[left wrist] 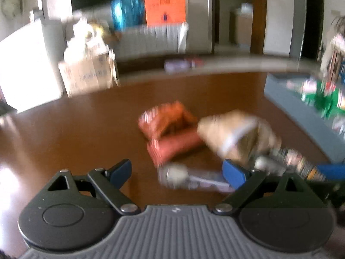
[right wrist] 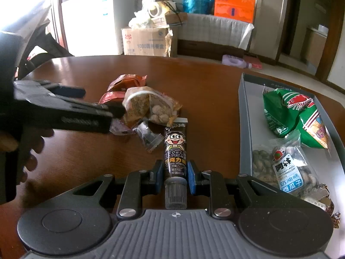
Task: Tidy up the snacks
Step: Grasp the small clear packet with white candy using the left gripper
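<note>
My right gripper (right wrist: 175, 170) is shut on a black tube (right wrist: 175, 149) with a cartoon face, cap toward the camera, low over the brown table (right wrist: 204, 90). Ahead lies a pile of loose snacks: a tan nut packet (right wrist: 148, 105), red packets (right wrist: 127, 81) and a small clear-wrapped sweet (right wrist: 148, 137). My left gripper (right wrist: 94, 101) reaches in over the pile from the left. In the blurred left wrist view it (left wrist: 176, 171) is open above a clear packet (left wrist: 179, 176), with the red packets (left wrist: 168, 129) and tan packet (left wrist: 237, 131) just beyond.
A grey open box (right wrist: 245, 108) on the right holds a green snack bag (right wrist: 295, 112) and a seed packet (right wrist: 286, 170). Beyond the table's far edge stand a cardboard box (right wrist: 146, 41), a white cabinet (right wrist: 92, 23) and an orange bag (right wrist: 235, 2). A hand (right wrist: 32, 151) shows at left.
</note>
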Demonstrator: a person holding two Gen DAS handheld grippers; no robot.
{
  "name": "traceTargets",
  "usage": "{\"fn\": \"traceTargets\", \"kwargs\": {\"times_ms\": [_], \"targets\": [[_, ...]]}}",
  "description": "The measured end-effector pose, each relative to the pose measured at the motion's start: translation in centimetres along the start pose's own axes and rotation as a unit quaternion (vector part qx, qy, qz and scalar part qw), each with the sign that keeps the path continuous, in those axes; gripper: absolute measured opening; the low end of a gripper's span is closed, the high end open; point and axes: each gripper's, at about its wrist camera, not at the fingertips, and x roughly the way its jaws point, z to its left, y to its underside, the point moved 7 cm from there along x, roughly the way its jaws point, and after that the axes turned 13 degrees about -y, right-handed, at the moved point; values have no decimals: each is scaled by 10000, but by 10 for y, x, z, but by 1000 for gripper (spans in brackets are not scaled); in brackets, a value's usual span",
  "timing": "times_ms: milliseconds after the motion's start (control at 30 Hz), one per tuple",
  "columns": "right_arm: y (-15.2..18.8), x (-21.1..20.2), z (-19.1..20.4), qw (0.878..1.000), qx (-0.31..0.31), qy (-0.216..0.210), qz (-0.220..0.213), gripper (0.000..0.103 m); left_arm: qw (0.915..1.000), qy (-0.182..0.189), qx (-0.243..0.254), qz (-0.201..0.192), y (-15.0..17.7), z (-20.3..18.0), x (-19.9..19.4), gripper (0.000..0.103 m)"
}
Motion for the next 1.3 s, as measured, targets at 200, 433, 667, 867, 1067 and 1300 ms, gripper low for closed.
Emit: {"fn": "traceTargets", "kwargs": {"times_ms": [200,433,667,867,1067,1300], "targets": [[-1,0,0,10000,17,-21,5,26,9989,330,286,146,13,4,-13,93],[0,-1,-1,9999,100,-68,-6,26,9976,167,665,-116,19,16,-49,95],[1,0,0,10000,80,-57,-13,26,9990,93,326,283,32,4,-40,96],[2,0,1,10000,-35,-65,-42,26,9996,-35,28,280,25,4,-26,79],[5,-1,3,9998,-132,-121,-112,25,9997,170,-69,140,19,9,-26,31],[6,-4,5,9997,-170,-131,-110,25,9986,503,-102,144,24,22,-31,11]]}}
